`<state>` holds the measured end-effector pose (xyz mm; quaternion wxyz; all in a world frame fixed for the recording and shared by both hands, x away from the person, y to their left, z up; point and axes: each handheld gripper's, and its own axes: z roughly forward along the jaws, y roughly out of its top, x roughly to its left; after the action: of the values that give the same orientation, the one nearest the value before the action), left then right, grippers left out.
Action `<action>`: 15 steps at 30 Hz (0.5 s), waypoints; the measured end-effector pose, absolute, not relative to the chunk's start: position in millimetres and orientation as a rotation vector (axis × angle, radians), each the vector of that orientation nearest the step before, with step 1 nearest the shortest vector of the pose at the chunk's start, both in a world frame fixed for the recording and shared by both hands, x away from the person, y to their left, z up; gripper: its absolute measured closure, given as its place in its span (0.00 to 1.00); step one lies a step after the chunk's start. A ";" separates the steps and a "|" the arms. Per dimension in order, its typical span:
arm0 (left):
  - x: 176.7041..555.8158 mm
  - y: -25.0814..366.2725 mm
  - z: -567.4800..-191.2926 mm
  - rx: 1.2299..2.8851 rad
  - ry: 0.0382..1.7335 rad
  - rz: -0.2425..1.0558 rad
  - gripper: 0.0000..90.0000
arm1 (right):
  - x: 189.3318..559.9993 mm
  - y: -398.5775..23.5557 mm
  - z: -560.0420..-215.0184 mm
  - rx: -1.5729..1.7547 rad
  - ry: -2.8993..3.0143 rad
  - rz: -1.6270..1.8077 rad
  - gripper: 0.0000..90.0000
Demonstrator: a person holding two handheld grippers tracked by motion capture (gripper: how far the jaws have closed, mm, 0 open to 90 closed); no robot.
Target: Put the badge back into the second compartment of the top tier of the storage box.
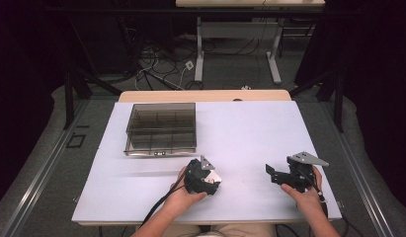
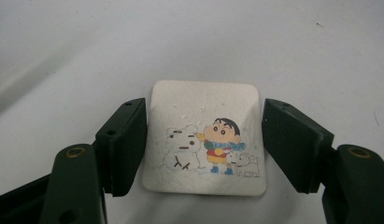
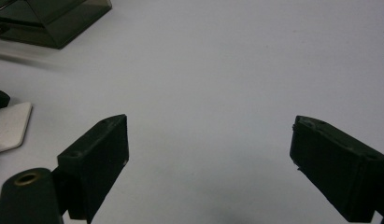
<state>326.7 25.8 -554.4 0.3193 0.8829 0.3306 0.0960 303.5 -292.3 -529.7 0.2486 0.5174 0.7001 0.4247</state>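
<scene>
- Left claw (image 2: 203, 140) sits nearest the cam in left gripper view, pointing down at the white tabletop (image 2: 297, 51).
- Its jaws are clenched on a square white card (image 2: 206, 116) w/ a cartoon print: snowman, kid in scarf, small dog. One jaw on each side edge of the card; card's middle looks slightly bowed up.
- Card lies at the near-centre of the tabletop in high view, under the left claw (image 1: 206, 174), just in front of the box.
- Person's left hand (image 1: 183, 196) wraps the left claw's body; cable trails back off the near edge.
- Right claw (image 1: 270, 173) is released: jaws stand apart w/ bare tabletop between them, nothing held. It hovers low at the right side, well apart from the card, pointing toward it.
- Right gripper view: card corner (image 3: 12, 126) at left edge, box corner at top left.
- Smoky clear compartment box (image 1: 161, 128) sits at the left-centre of the tabletop, beyond the left claw.
</scene>
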 end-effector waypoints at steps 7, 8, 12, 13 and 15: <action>326.9 25.7 -554.0 2.321 0.871 0.254 0.37 | 303.6 -292.4 -529.7 1.409 1.906 1.157 0.13; 326.9 25.7 -554.0 2.320 0.871 0.254 0.37 | 303.6 -292.3 -529.6 1.412 1.905 1.157 0.13; 327.3 26.4 -553.3 2.313 0.881 0.254 0.37 | 303.7 -292.1 -529.8 1.414 1.906 1.158 0.13; 327.6 27.1 -552.6 2.312 0.881 0.253 0.37 | 303.7 -292.1 -529.7 1.414 1.907 1.159 0.13; 328.0 28.0 -551.3 2.307 0.890 0.256 0.37 | 303.6 -292.0 -529.7 1.413 1.907 1.160 0.13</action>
<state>328.0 28.0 -551.3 0.3221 0.8785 0.3389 0.0976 303.6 -292.0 -529.7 0.2472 0.5182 0.6995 0.4255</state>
